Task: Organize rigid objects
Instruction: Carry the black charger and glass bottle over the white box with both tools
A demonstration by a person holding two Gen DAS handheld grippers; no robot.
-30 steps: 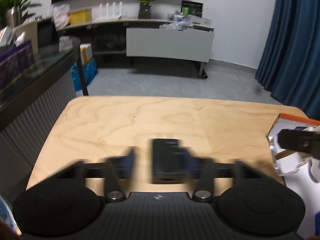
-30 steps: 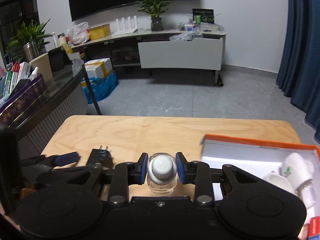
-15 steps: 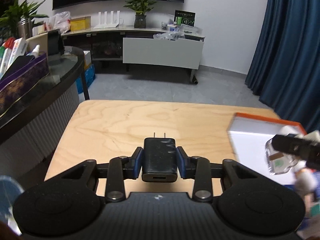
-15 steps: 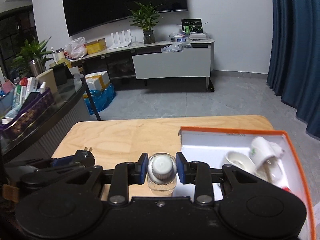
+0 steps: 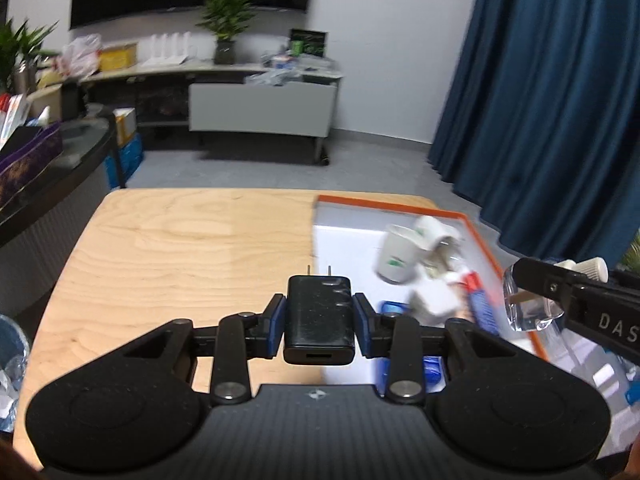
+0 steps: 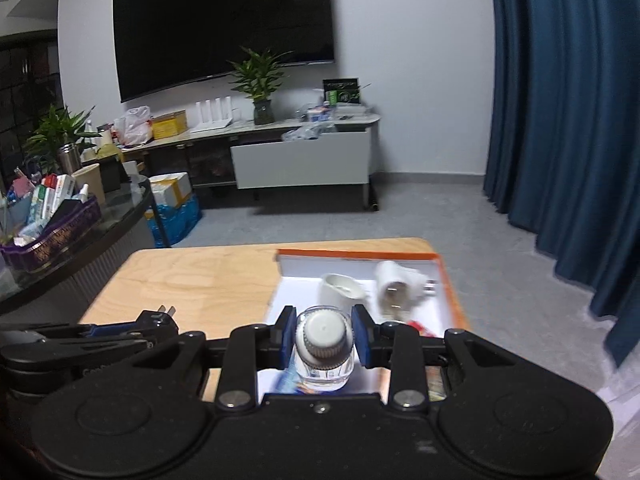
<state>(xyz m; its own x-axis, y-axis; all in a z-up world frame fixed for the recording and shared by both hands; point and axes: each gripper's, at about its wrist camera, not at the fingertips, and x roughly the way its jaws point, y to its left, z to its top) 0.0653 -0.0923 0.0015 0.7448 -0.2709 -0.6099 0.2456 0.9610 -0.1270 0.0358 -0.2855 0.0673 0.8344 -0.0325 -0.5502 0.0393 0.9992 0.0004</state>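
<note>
Two rigid items are in hand, one per gripper. The left gripper (image 5: pixel 319 319) is clamped on a black USB wall charger (image 5: pixel 319 318): boxy, matte, rounded corners, a slot-shaped port facing the camera, two metal prongs pointing away, a few small ridges along its right top edge. Blue pads (image 5: pixel 277 325) press both its flanks. It's held in the air above the wooden table (image 5: pixel 180 256), just left of the orange-rimmed white tray (image 5: pixel 482 240).

The right gripper (image 6: pixel 324 340) is closed on a small clear bottle (image 6: pixel 325 350) w/ a ribbed white screw cap; body is glass-like and transparent, cap end faces the camera. Blue pads (image 6: pixel 287 338) squeeze it at approx the shoulder, left & right. It hangs over the near edge of the tray (image 6: pixel 448 280). In the left wrist view the same bottle (image 5: pixel 528 312) and the right gripper (image 5: pixel 560 284) show at the tray's right side.

Inside the tray: a white paper cup w/ green print (image 5: pixel 398 258) tipped on its side, a second white cup (image 5: pixel 430 230) lying behind it, a white blocky item (image 5: pixel 434 304) nearer, a red-and-blue thing (image 5: pixel 480 302) to the right of that, blurred. More blue pieces (image 5: pixel 432 366) sit at the tray's near end, too smeared to name.

Beyond the tray: grey floor, a white TV cabinet (image 6: pixel 304 160), a potted plant (image 6: pixel 260 80), a dark wall screen (image 6: pixel 224 24). Right of the tray hang blue curtains (image 6: pixel 560 100).
</note>
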